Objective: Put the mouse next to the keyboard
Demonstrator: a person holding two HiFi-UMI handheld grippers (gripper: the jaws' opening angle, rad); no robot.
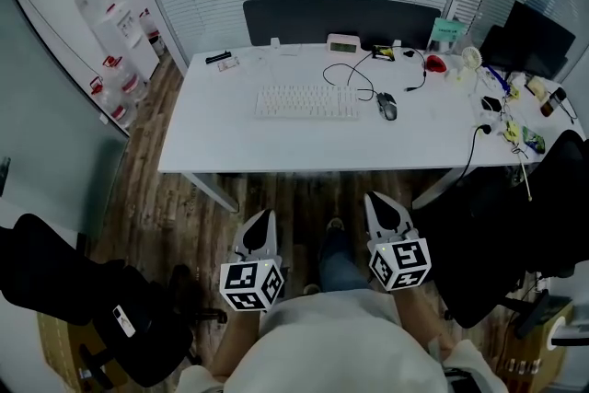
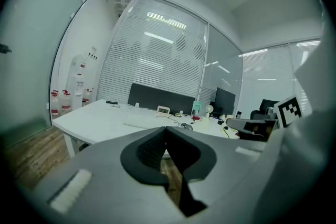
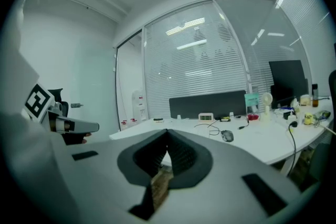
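A white keyboard [image 1: 306,101] lies in the middle of the white desk [image 1: 221,147]. A dark corded mouse [image 1: 387,106] rests just to its right, a small gap between them. Both grippers hang low in front of the person, above the wooden floor and well short of the desk's near edge. My left gripper [image 1: 265,216] is shut with nothing in it, and so is my right gripper [image 1: 377,200]. The left gripper view has its jaws [image 2: 166,128] closed, with the keyboard [image 2: 140,122] and mouse [image 2: 187,126] far beyond. In the right gripper view the jaws [image 3: 167,131] are closed; the mouse [image 3: 227,136] lies far off.
A small clock [image 1: 343,43], cables and a dark partition [image 1: 340,18] line the desk's back. Clutter and a monitor [image 1: 529,37] fill its right end. Black office chairs stand at the left [image 1: 83,299] and right [image 1: 515,253]. Water bottles [image 1: 115,60] stand by the left wall.
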